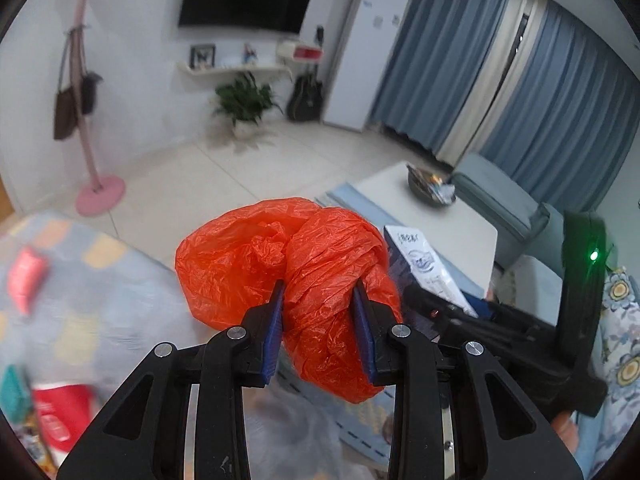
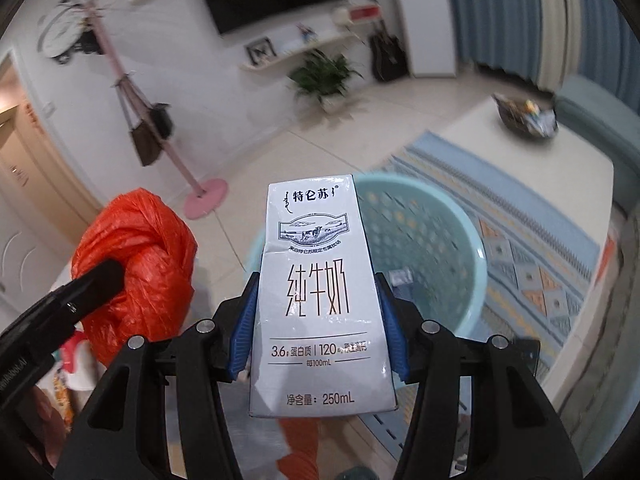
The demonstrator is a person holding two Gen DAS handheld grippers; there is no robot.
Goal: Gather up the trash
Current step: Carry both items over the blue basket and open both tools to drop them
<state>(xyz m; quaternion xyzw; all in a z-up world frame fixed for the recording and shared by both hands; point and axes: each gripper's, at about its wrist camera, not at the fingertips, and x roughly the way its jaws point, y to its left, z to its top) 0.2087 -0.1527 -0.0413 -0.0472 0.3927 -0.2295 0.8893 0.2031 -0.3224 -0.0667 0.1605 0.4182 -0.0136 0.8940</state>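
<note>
My left gripper point(image 1: 319, 292) is shut on a crumpled orange plastic bag point(image 1: 256, 256) and holds it in the air. The bag also shows at the left of the right wrist view point(image 2: 144, 248), with a left finger point(image 2: 100, 276) across it. My right gripper point(image 2: 316, 292) is shut on a white 250 mL milk carton point(image 2: 318, 296), held upright above a light blue perforated basket point(image 2: 432, 232) on the floor. The carton also shows in the left wrist view point(image 1: 424, 264), to the right of the bag.
A white low table point(image 2: 560, 184) with a dark bowl of items point(image 2: 524, 118) stands at the right on a patterned rug point(image 2: 532, 264). A pink coat stand point(image 2: 204, 196), a potted plant point(image 2: 324, 80) and a guitar point(image 2: 386, 56) stand by the far wall.
</note>
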